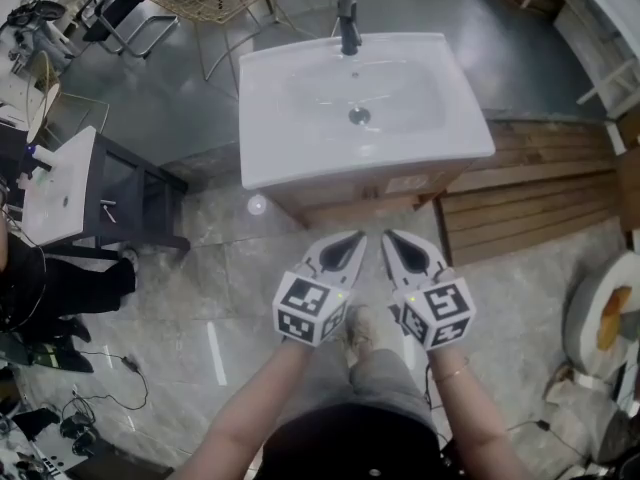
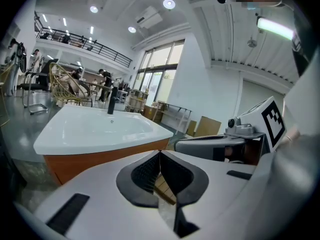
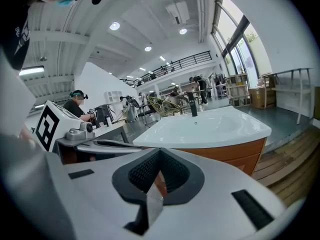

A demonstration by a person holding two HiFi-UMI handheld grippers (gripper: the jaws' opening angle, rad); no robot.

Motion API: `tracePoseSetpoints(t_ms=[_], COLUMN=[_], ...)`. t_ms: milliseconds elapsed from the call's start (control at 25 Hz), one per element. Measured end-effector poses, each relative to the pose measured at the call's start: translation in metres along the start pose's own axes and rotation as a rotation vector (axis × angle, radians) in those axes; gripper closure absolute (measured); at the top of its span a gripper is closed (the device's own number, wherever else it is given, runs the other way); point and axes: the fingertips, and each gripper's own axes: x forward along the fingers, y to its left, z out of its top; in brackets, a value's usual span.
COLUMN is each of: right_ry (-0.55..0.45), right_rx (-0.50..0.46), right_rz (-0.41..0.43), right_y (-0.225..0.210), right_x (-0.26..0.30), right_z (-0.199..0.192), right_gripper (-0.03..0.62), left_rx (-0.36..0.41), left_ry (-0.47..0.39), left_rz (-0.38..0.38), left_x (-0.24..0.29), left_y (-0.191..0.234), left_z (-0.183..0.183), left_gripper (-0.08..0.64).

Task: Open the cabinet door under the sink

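1. Left forearm (image 1: 255, 403) and right forearm (image 1: 468, 408): rising from the bottom edge of the head view and converging toward frame centre.
2. Left gripper (image 1: 357, 237), also (image 2: 160, 153): jaws pressed together, nothing between them. Marker cube at the rear, tip aimed up-frame and tilted slightly downward.
3. Right gripper (image 1: 388, 236), also (image 3: 159, 150): jaws likewise closed and empty. Set just beside the left gripper, tips near but apart, in a mirrored pose.
4. Tiled floor (image 1: 230, 268): a bare strip between the gripper tips and the cabinet, so no contact.
5. Cabinet under the sink (image 1: 360, 205), also (image 2: 100, 160) and (image 3: 235, 151): orange-brown front directly up-frame of both tips. Long axis running left to right across the frame, mostly tucked beneath the basin overhang. Panel seams visible in the right gripper view; no handle made out in any view. Judged about equally near to both grippers, with the door face better presented to the right one.
6. White sink basin (image 1: 300, 118): on top of the cabinet, upper centre of the frame.
7. Black faucet (image 1: 348, 23): at the far rim of the basin.
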Motion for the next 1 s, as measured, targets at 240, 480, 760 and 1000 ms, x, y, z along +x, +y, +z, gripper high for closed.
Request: tracePoseSetpoints(t_ms=[240,480,760,1000], right_ry=[0.005,0.013,0.012,0.008], right_rx=[0.032,0.058,0.094,0.157], right_rz=[-0.013,-0.03,-0.063,-0.097], right_y=[-0.022,-0.041,-0.066,-0.081], right_x=[0.017,0.042,0.06,0.076], right_z=[-0.006,-0.034,-0.067,-0.098], right_gripper=[0.597,0.597,0.597,0.597], left_rx=[-0.011,-0.055,-0.085,-0.112], left_ry=[0.039,0.05,0.079,0.105], left_rz=[-0.013,0.008,0.008,-0.009], left_x=[0.023,0.046,0.076,0.097], left_y=[0.021,0.045,0.061,0.066], left_z=[-0.022,-0.042,-0.073,-0.107], left_gripper=[0.548,0.548,0.548,0.547])
